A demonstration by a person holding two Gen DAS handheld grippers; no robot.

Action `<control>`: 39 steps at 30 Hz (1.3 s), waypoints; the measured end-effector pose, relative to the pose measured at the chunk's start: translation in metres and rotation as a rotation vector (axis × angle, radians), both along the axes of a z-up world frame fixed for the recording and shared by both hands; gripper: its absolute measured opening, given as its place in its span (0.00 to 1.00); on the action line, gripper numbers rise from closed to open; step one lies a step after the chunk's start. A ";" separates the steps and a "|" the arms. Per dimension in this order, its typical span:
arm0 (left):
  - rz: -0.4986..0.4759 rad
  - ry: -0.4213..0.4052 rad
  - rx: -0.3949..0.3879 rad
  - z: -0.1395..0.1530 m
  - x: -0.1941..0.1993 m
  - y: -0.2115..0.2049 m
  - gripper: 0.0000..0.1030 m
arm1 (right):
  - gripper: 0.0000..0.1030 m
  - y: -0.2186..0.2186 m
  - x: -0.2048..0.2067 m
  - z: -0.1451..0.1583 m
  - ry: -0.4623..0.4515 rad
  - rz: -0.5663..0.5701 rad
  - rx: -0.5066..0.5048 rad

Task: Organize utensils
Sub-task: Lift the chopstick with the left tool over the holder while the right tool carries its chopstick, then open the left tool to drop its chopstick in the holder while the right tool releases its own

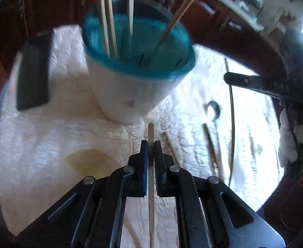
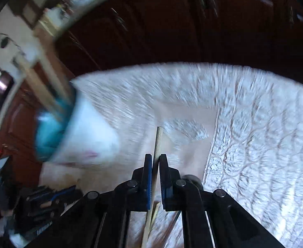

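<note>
White quilted cloth (image 1: 48,136) covers the table, dark wood cabinets (image 1: 54,6) behind it; yellowish stain (image 1: 89,161) on the cloth near the left gripper.

White cup with teal rim (image 1: 139,62) stands upright on the cloth, ahead of the left gripper; in the right wrist view the same cup (image 2: 68,132) sits far left, motion-blurred; several chopsticks (image 1: 110,20) already stand in it, leaning against the rim.

Black flat object (image 1: 34,72) lies on the cloth left of the cup, apart from it; can't tell what it is.

Left gripper (image 1: 151,144): jaws pressed in on a single pale chopstick (image 1: 151,132); stick runs along the gripper axis, tip poking past the pads towards the cup base, not touching it.

Right gripper (image 2: 156,159): jaws likewise pinching one wooden chopstick (image 2: 158,142), tip sticking out ahead over the cloth, well right of the cup; a second stick (image 2: 154,215) shows below the pads, loose or held I can't tell.

Loose utensils on the cloth right of the cup: metal spoon (image 1: 213,109), bowl towards the cup; thin dark stick (image 1: 232,124) beside it; more sticks there are blurred.

White-gloved hand (image 1: 296,142) at the right edge of the left view, holding the other gripper's body (image 1: 254,84).
</note>
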State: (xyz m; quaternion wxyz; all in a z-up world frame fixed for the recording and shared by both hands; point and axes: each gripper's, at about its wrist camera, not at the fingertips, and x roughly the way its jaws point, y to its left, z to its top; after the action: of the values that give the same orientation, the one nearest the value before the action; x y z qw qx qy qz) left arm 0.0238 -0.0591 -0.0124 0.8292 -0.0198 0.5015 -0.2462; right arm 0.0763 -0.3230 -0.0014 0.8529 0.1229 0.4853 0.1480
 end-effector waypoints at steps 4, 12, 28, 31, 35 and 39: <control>-0.005 -0.078 -0.021 0.036 -0.023 0.018 0.04 | 0.05 -0.002 -0.034 0.044 -0.104 0.028 0.014; 0.032 -0.226 -0.088 0.113 -0.056 0.066 0.04 | 0.05 -0.001 -0.070 0.112 -0.257 0.062 0.031; 0.056 -0.458 -0.114 0.219 -0.036 0.078 0.04 | 0.05 0.028 -0.063 0.204 -0.459 0.060 0.081; 0.065 -0.494 -0.109 0.235 -0.026 0.078 0.04 | 0.05 0.040 -0.050 0.210 -0.490 0.044 0.072; 0.097 -0.526 -0.097 0.243 -0.007 0.078 0.04 | 0.05 0.056 -0.035 0.217 -0.537 0.029 0.048; 0.126 -0.538 -0.066 0.232 0.013 0.072 0.04 | 0.05 0.073 -0.018 0.212 -0.580 0.006 0.005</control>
State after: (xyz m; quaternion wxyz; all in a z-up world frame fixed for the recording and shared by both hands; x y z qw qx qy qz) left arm 0.0372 0.0129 0.2199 0.9451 -0.0118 0.2528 -0.2069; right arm 0.0588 -0.2504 0.2109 0.9554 0.0761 0.2210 0.1805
